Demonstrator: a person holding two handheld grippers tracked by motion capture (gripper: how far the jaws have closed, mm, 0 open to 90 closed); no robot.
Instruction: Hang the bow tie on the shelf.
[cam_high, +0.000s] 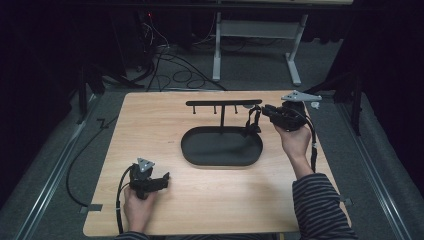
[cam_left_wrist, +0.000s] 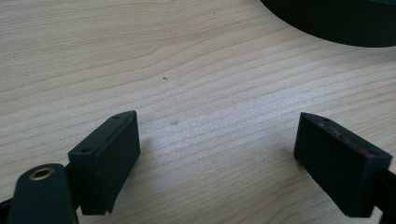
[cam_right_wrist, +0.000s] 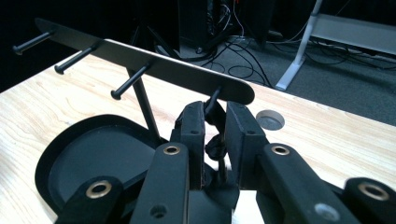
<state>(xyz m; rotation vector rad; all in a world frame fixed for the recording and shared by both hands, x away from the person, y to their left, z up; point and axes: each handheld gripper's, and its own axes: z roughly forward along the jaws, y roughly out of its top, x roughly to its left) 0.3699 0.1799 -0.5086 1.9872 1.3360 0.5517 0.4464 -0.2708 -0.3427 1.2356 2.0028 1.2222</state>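
The left gripper (cam_high: 162, 181) rests on the desk (cam_high: 150, 125), fingers (cam_left_wrist: 105, 158) spread and empty. Farther off, the right gripper (cam_high: 261, 111) holds its fingers (cam_right_wrist: 194, 135) slightly parted around a dark strap (cam_high: 252, 122). The strap hangs just below the end peg of the rack (cam_high: 223, 103), whose bar runs crosswise beyond the fingertips.

A: From where is the high view looking?
B: It is looking down and forward on the whole table (cam_high: 200, 200) from above.
A: And the two gripper views?
B: The left one is sitting low, very near the wood. The right one is facing the stand (cam_right_wrist: 154, 65) closely. All three are sharing the tray (cam_left_wrist: 327, 18).
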